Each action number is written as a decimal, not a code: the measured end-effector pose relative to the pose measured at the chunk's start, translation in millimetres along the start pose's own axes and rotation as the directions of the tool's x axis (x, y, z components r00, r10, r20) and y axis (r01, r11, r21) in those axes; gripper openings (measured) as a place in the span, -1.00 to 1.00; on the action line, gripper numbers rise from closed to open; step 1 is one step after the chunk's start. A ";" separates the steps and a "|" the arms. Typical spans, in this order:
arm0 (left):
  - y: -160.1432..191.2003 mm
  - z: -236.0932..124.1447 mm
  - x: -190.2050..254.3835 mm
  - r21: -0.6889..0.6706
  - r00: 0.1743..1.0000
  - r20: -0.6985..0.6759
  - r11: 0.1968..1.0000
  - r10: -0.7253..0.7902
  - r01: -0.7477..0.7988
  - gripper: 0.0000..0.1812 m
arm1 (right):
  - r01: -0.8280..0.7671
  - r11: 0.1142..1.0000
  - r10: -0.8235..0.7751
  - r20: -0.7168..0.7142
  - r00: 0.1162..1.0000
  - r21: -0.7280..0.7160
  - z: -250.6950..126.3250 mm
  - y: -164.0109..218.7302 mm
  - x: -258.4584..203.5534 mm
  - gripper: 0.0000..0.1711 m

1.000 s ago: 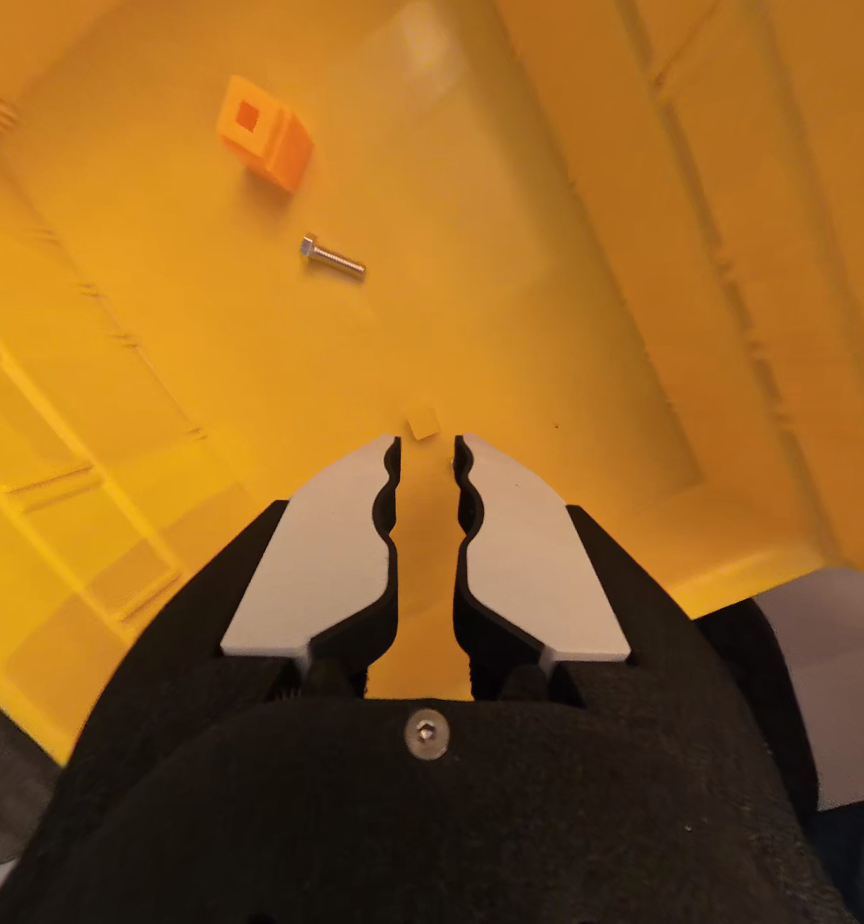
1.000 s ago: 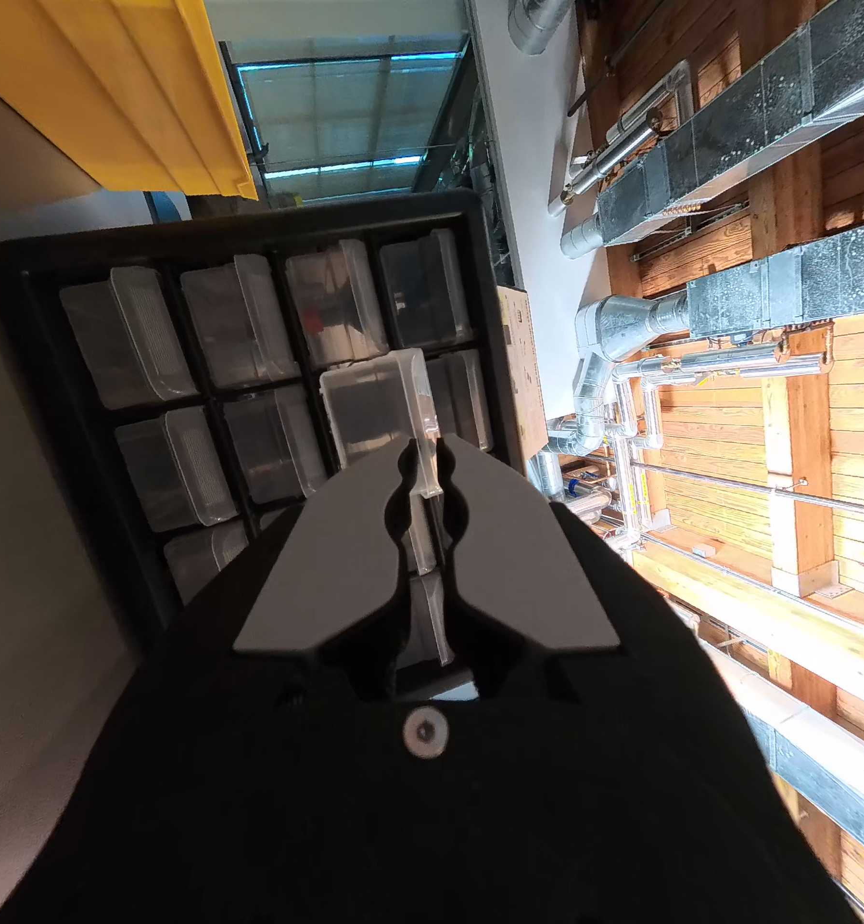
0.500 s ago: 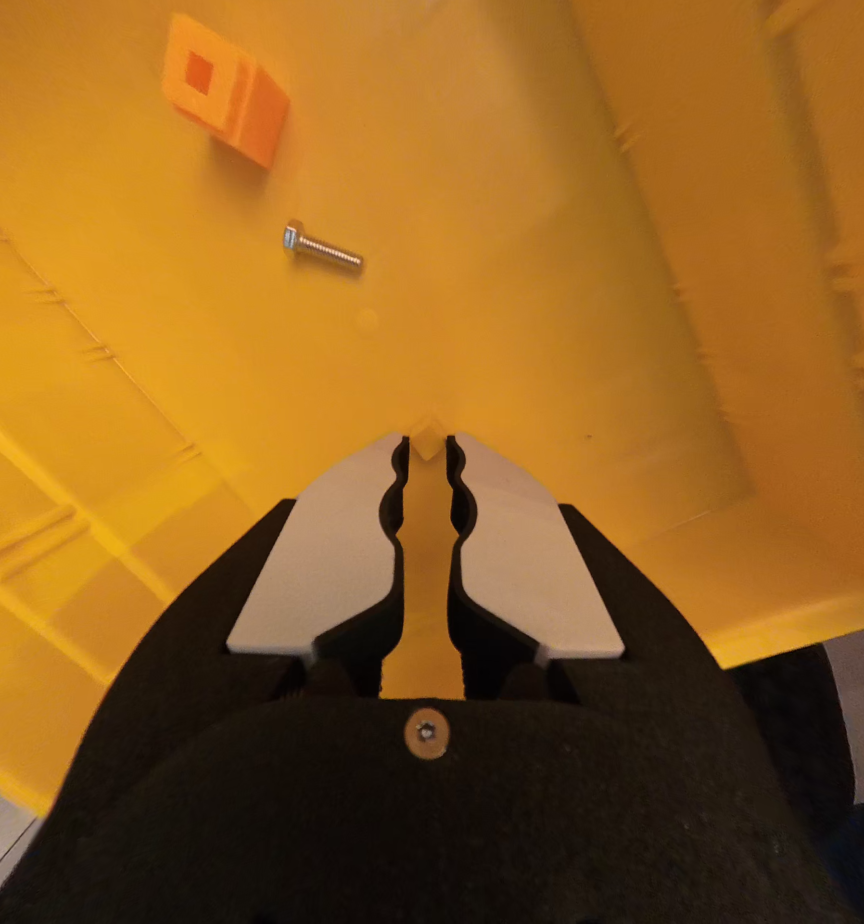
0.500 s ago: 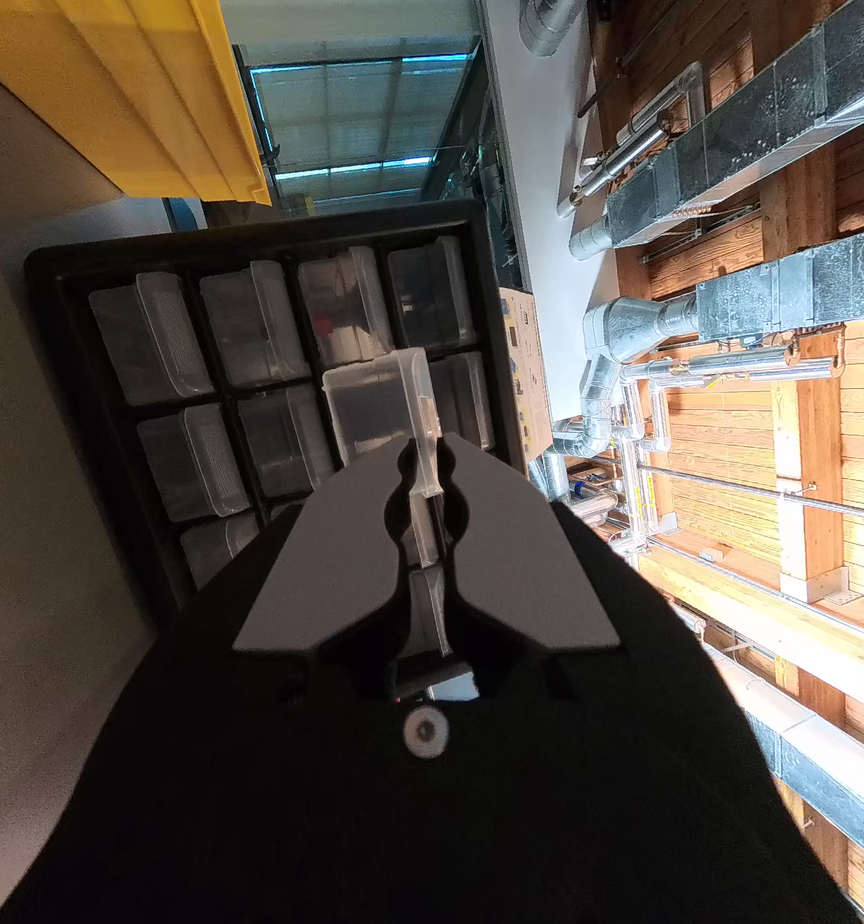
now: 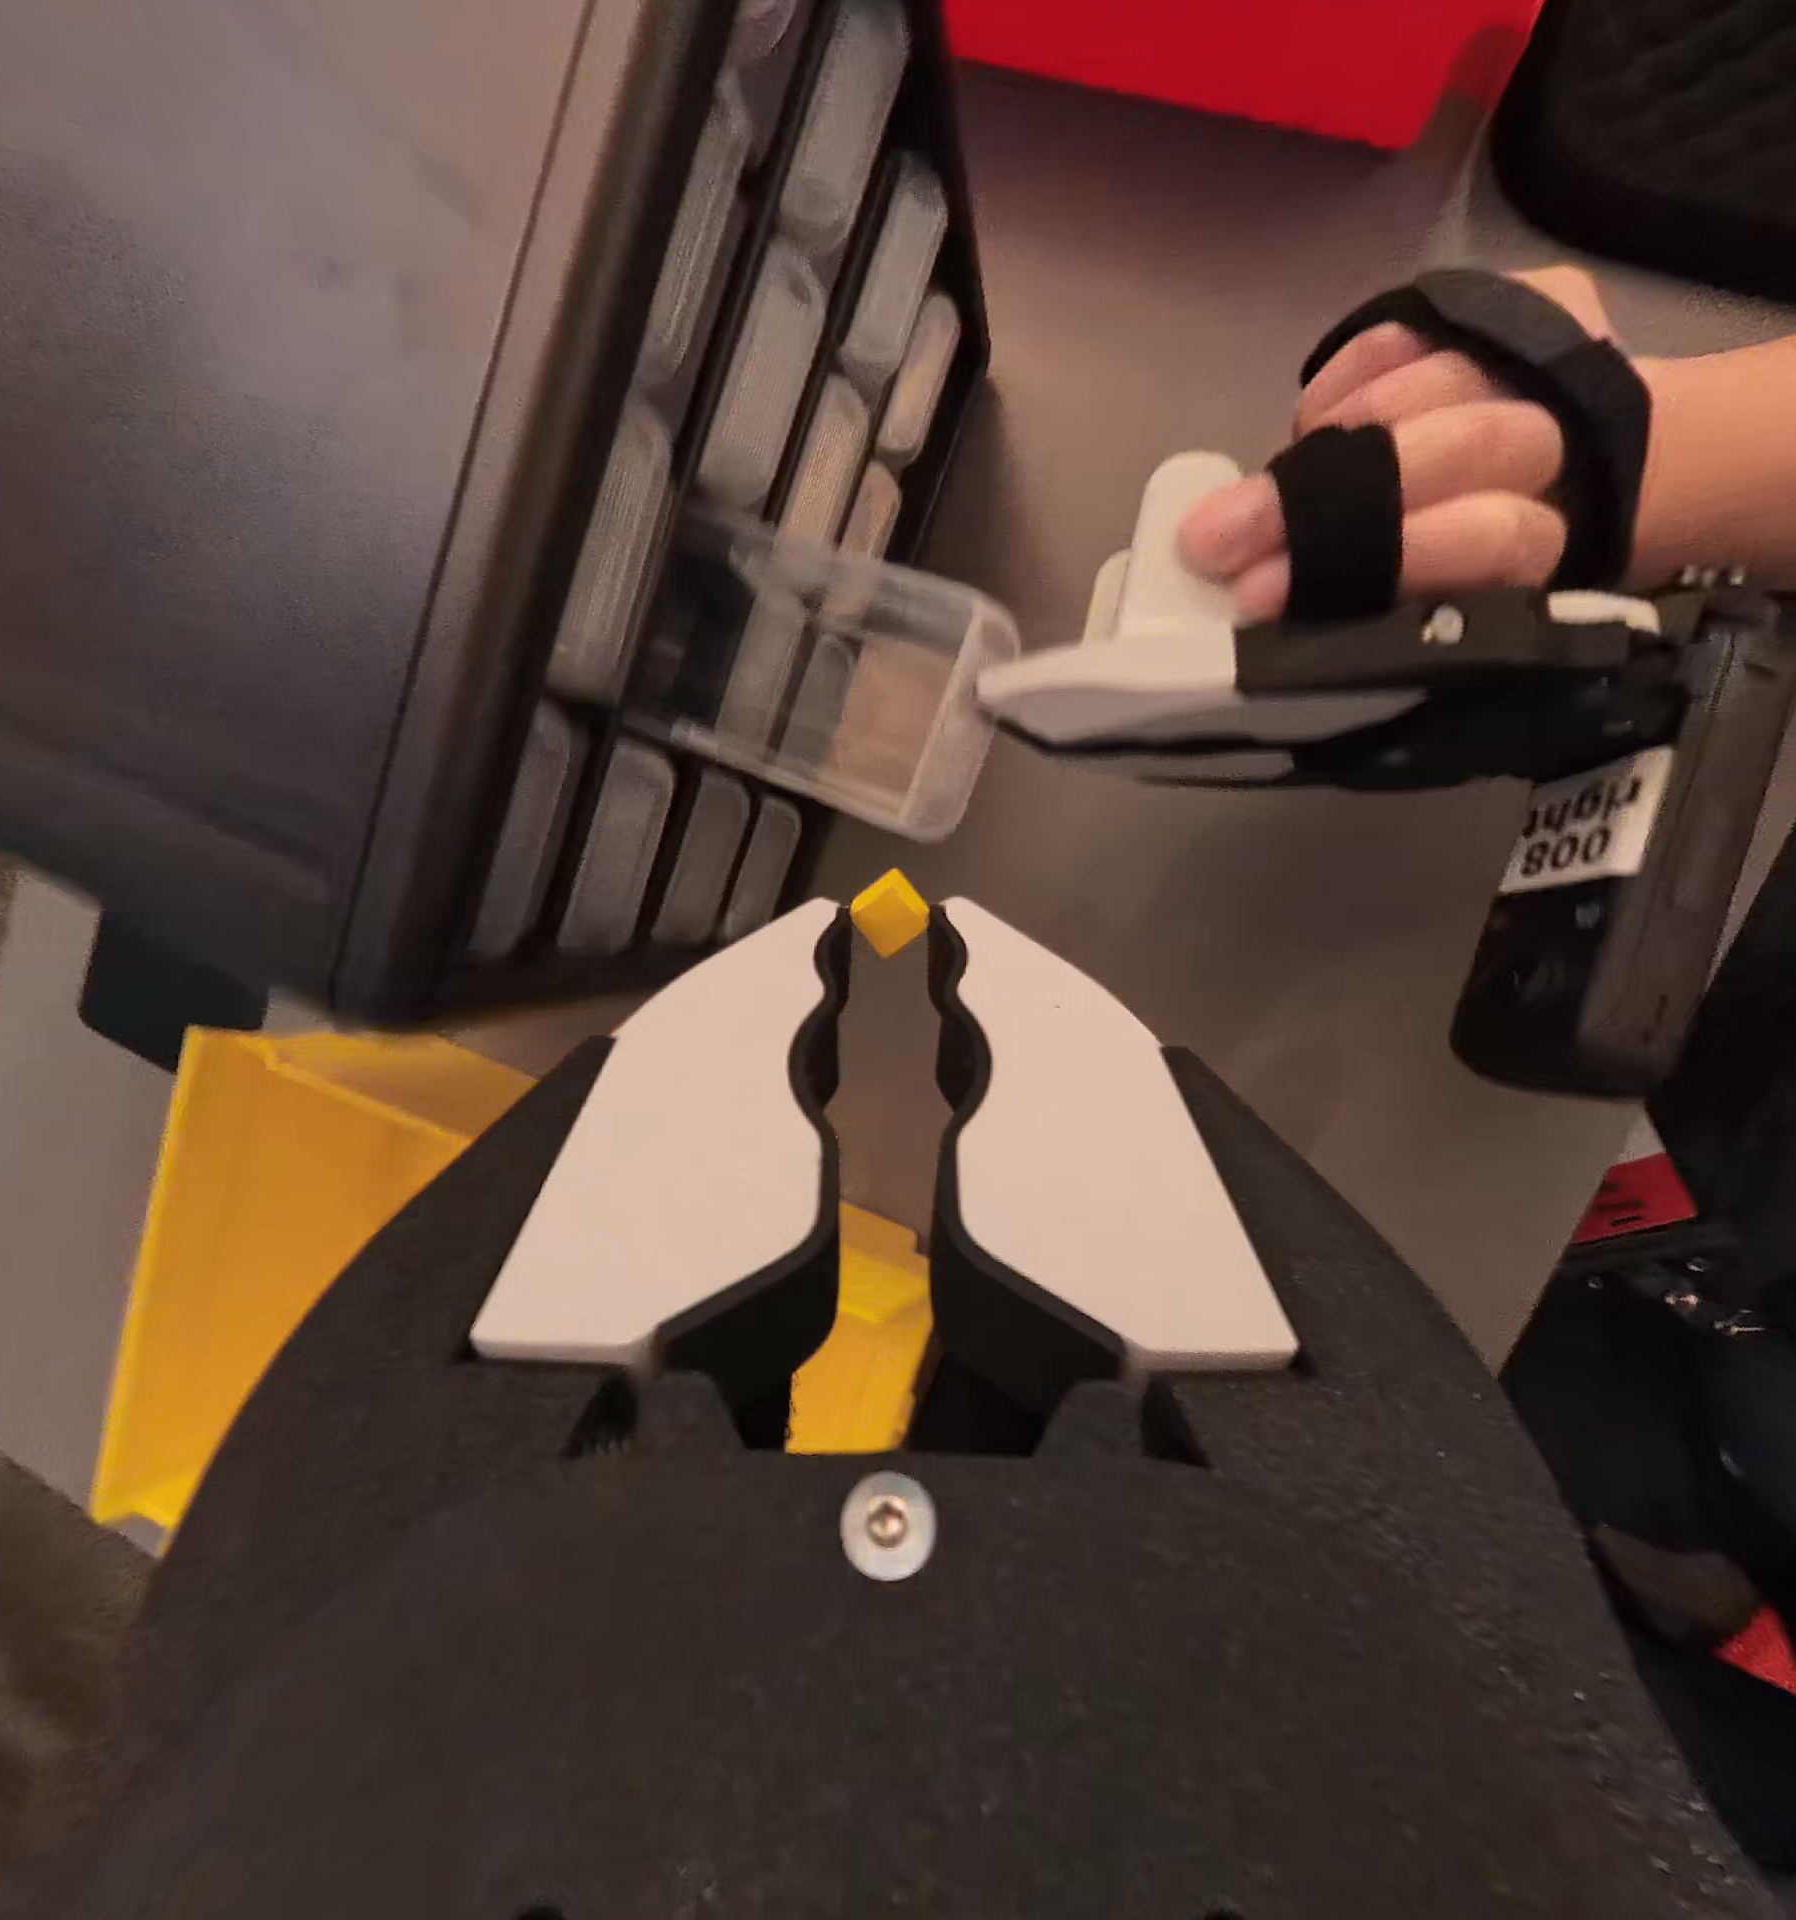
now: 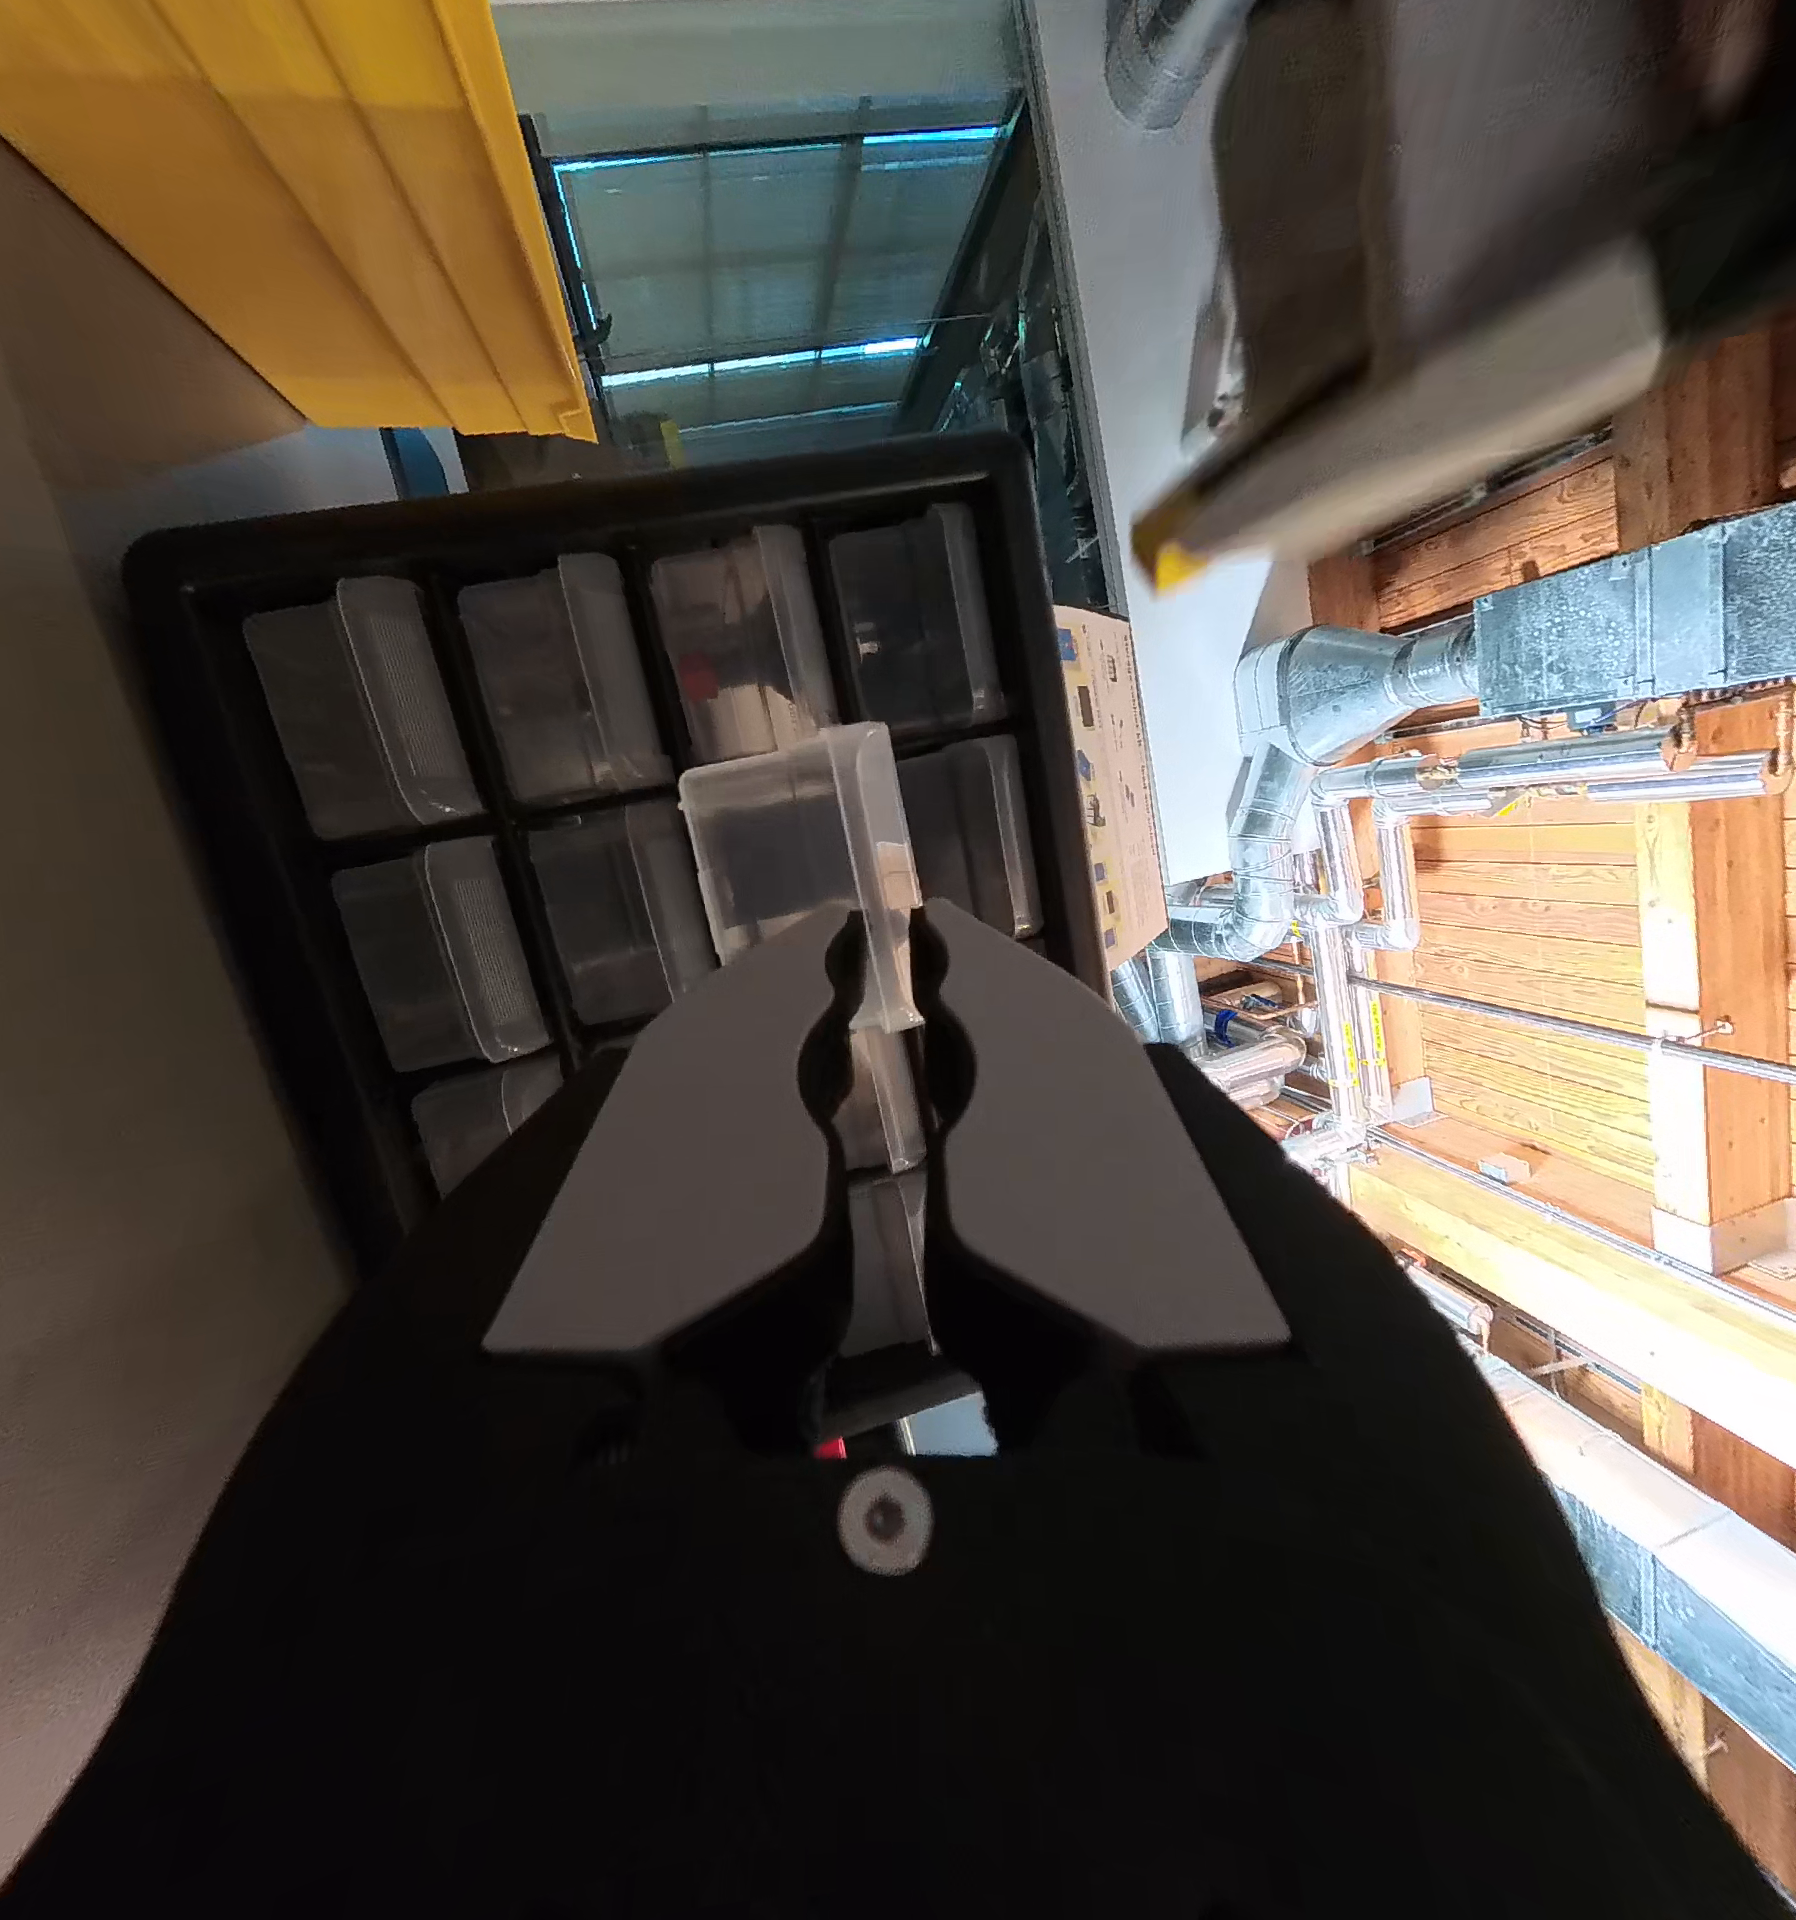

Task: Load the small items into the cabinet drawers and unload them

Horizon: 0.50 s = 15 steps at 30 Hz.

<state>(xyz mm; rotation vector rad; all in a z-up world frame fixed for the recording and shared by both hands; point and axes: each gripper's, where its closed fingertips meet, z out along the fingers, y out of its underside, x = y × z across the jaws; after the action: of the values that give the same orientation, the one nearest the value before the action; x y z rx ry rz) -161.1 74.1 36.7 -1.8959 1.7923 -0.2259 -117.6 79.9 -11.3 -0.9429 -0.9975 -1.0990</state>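
Note:
My left gripper [image 5: 888,916] is shut on a small yellow cube [image 5: 886,925] pinched at its fingertips, just below and in front of a clear drawer [image 5: 852,707] pulled out of the black drawer cabinet [image 5: 250,468]. My right gripper [image 6: 886,920] is shut on that drawer's front handle [image 6: 889,935]; the drawer [image 6: 780,831] sticks out of the cabinet [image 6: 603,499]. The right gripper also shows in the left wrist view [image 5: 998,696], held by a hand [image 5: 1434,468]. The left gripper with the cube [image 6: 1169,556] shows blurred at the upper right of the right wrist view.
A yellow bin [image 5: 281,1226] sits below the left gripper and shows at the top left of the right wrist view [image 6: 333,208]. The other clear drawers [image 6: 374,717] are shut. A red box [image 5: 1185,52] lies beyond the cabinet on the grey table [image 5: 1133,935]. One gripper's finger ends stand about 8 cm off the other's.
My left gripper closed on the yellow cube inside the yellow bin, lifted it out and carried it to the open drawer. My right gripper kept hold of the drawer handle.

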 end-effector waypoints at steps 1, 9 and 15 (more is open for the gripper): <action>-8.6 8.9 -1.0 -0.031 1.000 -0.003 0.999 0.024 -0.024 -0.85 | -0.001 1.000 0.001 0.001 1.000 0.001 -0.1 -0.2 0.0 -0.90; -15.2 69.9 -12.5 -0.264 0.990 -0.071 0.955 0.121 -0.136 -0.85 | -0.017 1.000 0.016 0.011 1.000 0.011 0.1 -0.9 1.3 -0.90; -10.7 87.1 -16.5 -0.320 0.984 -0.057 0.930 0.170 -0.180 -0.85 | -0.030 0.999 0.029 0.019 0.999 0.021 -0.1 -1.0 2.7 -0.90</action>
<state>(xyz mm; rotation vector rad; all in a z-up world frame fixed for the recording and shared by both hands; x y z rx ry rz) -113.6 111.9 -28.8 -1.9366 2.1093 0.1149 -118.1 79.0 -8.6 -0.9495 -1.0059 -1.0546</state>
